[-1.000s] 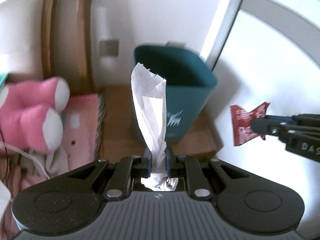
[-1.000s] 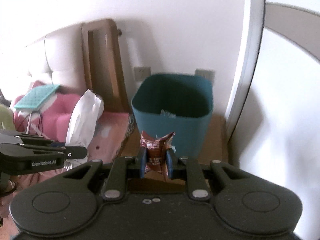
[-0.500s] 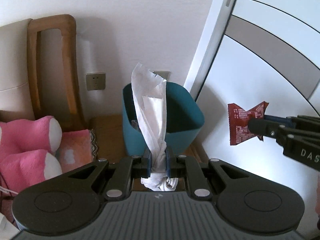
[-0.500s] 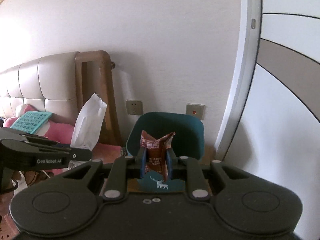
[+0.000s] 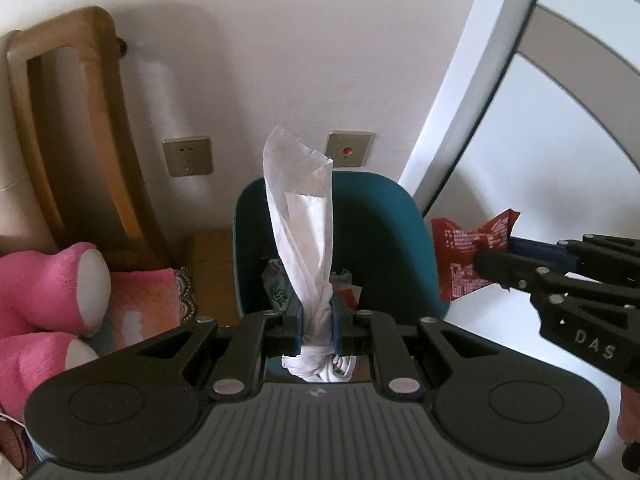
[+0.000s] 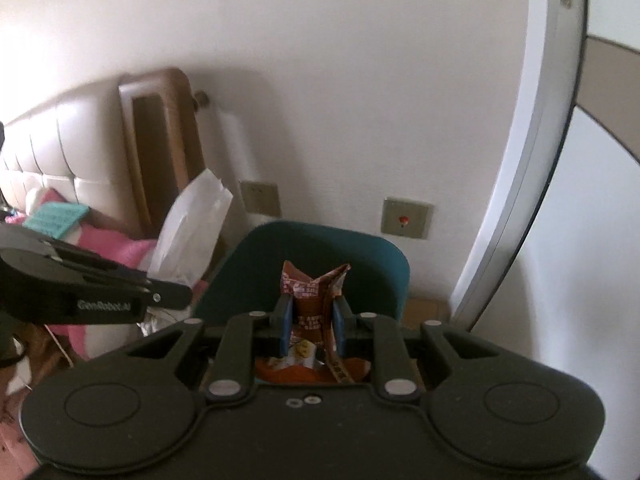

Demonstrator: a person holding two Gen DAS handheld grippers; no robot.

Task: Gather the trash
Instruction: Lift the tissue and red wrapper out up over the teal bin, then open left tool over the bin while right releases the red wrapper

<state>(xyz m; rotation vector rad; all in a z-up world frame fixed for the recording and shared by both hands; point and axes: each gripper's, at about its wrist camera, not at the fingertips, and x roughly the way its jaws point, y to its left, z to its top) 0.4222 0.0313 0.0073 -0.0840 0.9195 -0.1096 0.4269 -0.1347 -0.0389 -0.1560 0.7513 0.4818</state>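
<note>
Since both loads are bound for the teal bin, white paper is clamped in left gripper, red wrapper in right gripper, above its opening.

From your left wrist camera you can read "DAS" in pale letters on the black right gripper. From your right wrist camera, "GenRobot.AI" stands on the side of the black left gripper. The crumpled red snack wrapper carries fine white print, too small to read.
</note>
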